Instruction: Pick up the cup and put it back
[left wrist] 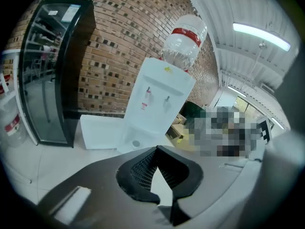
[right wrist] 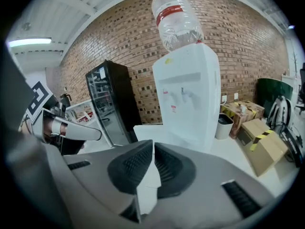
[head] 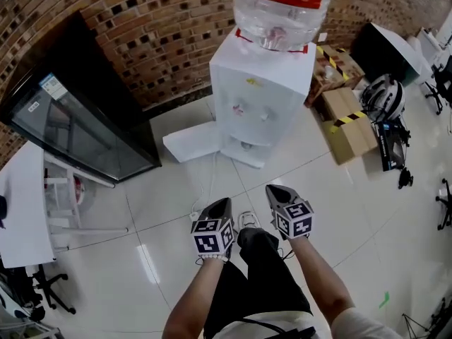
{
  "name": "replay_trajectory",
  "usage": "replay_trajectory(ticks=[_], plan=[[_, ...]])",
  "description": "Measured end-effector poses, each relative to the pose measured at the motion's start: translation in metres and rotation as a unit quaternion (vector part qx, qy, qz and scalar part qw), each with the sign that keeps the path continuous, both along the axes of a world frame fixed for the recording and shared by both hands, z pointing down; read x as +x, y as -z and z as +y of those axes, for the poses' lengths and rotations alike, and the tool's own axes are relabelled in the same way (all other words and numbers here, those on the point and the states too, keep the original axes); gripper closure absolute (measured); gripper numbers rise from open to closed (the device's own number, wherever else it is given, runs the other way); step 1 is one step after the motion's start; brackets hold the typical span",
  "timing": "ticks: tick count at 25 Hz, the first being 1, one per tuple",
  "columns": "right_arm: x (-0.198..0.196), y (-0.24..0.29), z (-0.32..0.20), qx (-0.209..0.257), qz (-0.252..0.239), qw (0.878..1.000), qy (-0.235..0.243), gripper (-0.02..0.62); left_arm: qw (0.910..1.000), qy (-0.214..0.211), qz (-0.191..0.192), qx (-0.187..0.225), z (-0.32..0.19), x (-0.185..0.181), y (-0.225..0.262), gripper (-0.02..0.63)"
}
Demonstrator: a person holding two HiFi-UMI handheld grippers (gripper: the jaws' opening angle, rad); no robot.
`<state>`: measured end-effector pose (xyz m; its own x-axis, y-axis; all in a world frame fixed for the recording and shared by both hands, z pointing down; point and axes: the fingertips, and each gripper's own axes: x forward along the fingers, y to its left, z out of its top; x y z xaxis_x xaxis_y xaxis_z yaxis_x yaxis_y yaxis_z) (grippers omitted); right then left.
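Note:
No cup shows in any view. A white water dispenser with a large clear bottle on top stands against the brick wall, ahead of both grippers. My left gripper and right gripper hang side by side low over the tiled floor, pointing at the dispenser and well short of it. In the left gripper view the left gripper has its jaws together with nothing between them. The right gripper is likewise shut and empty. The dispenser fills the middle of both gripper views.
A black glass-door fridge stands left of the dispenser, and a white panel lies on the floor between them. Cardboard boxes and a helmet sit to the right. A white table is at far left, a small bin beside the dispenser.

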<state>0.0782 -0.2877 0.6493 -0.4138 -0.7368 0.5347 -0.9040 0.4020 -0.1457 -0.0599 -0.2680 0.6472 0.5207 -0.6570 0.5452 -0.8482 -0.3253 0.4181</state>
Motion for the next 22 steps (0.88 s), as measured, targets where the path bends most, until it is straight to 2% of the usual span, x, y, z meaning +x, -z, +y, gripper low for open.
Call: replay_trajectory(ticks=[1,3,6,8,9,11,12,13,15,16,20,22], plan=[[0.001,-0.017,-0.011,0.001,0.002,1.000,-0.002,0.571,1.0000,-0.002,-0.002,0.001,-0.010,0.002,-0.015,0.606],[0.004,-0.052,-0.032,0.001,0.007,1.000,-0.004,0.520,1.0000,-0.001,-0.003,0.002,-0.030,0.003,-0.045,0.606],[0.012,-0.108,-0.062,0.000,0.020,1.000,-0.009,0.518,1.0000,-0.002,-0.002,0.006,-0.059,0.007,-0.089,0.606],[0.015,-0.146,-0.080,0.001,0.032,0.999,-0.007,0.426,0.9999,-0.008,-0.004,0.008,-0.077,0.010,-0.120,0.606],[0.016,-0.165,-0.091,0.002,0.038,0.999,-0.007,0.423,0.9998,-0.013,-0.005,0.011,-0.085,0.013,-0.135,0.606],[0.020,-0.200,-0.115,0.007,0.049,0.999,-0.013,0.366,0.9994,-0.024,-0.013,0.019,-0.103,0.019,-0.163,0.606],[0.022,-0.218,-0.127,0.010,0.057,0.998,-0.019,0.360,0.9992,-0.029,-0.017,0.022,-0.111,0.021,-0.178,0.606],[0.024,-0.235,-0.138,0.011,0.064,0.998,-0.026,0.311,0.9990,-0.031,-0.020,0.024,-0.118,0.022,-0.193,0.606],[0.029,-0.269,-0.158,0.011,0.070,0.997,-0.042,0.271,0.9990,-0.030,-0.024,0.022,-0.130,0.022,-0.220,0.606],[0.030,-0.283,-0.168,0.011,0.066,0.997,-0.048,0.229,0.9991,-0.029,-0.024,0.020,-0.135,0.022,-0.232,0.606],[0.027,-0.323,-0.208,0.018,0.060,0.996,-0.066,0.170,0.9989,-0.033,-0.022,0.024,-0.160,0.021,-0.262,0.606],[0.028,-0.338,-0.224,0.023,0.060,0.995,-0.082,0.170,0.9987,-0.036,-0.023,0.028,-0.172,0.022,-0.272,0.606]])
